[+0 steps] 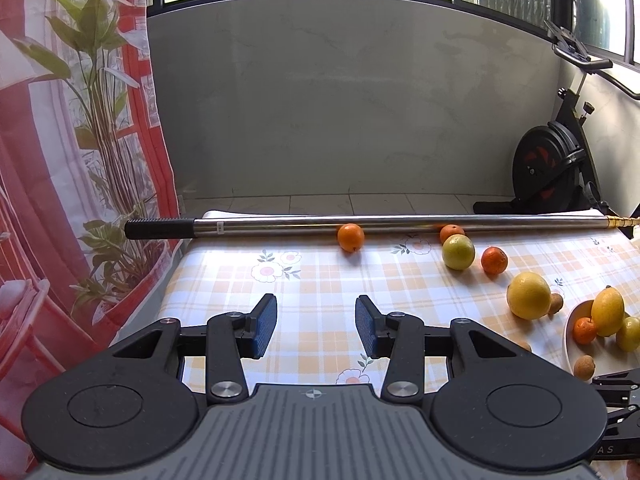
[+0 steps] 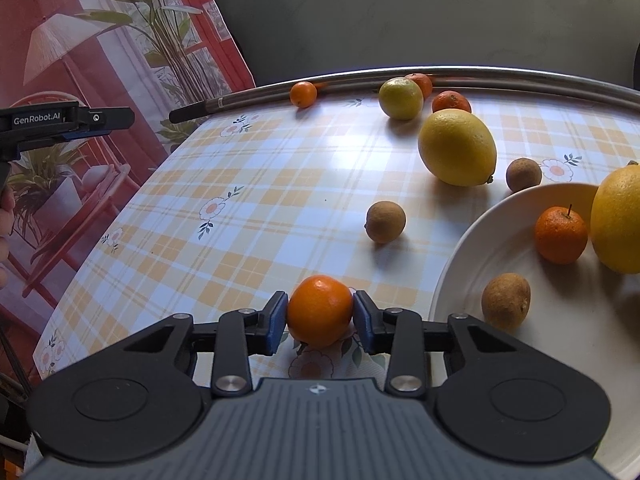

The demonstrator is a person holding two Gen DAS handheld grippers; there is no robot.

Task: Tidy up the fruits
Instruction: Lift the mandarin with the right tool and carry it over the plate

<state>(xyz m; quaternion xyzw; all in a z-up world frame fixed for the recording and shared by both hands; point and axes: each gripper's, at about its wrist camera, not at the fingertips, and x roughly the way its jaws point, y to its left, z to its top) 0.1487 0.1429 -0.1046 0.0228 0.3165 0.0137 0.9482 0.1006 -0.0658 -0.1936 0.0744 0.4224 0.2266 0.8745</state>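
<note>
One small orange mandarin [image 2: 320,311] sits between the blue pads of the right gripper [image 2: 320,322]; both pads press its sides, so the claw is closed to the fruit's width and holds it. The mandarin is low over the checked tablecloth [image 2: 224,184], just left of the rim of the white plate [image 2: 460,264].

On the plate: a brown longan [image 2: 506,301] near the front rim, a stemmed mandarin [image 2: 561,234], and a lemon [image 2: 618,220] partly cut by the frame edge. The left wrist view shows one more yellow-green fruit [image 1: 629,334] behind that lemon.

Loose on the cloth beside the plate: a longan [image 2: 385,222] apart from the rim, a second longan [image 2: 523,175] close to the far rim, and a large lemon [image 2: 457,147] next to it. Farther back: a green-yellow citrus [image 2: 401,98], two mandarins [image 2: 451,102] [image 2: 420,82] near it, and a lone mandarin [image 2: 303,94] to the left, close to or touching the metal pole [image 2: 500,74] lying along the table's far edge.

Left gripper [image 1: 316,330]: jaws partly open, nothing between the pads, hovering over bare cloth well left of the fruit. A printed curtain [image 1: 72,160] hangs at left; an exercise bike [image 1: 552,160] stands beyond the table at right.
</note>
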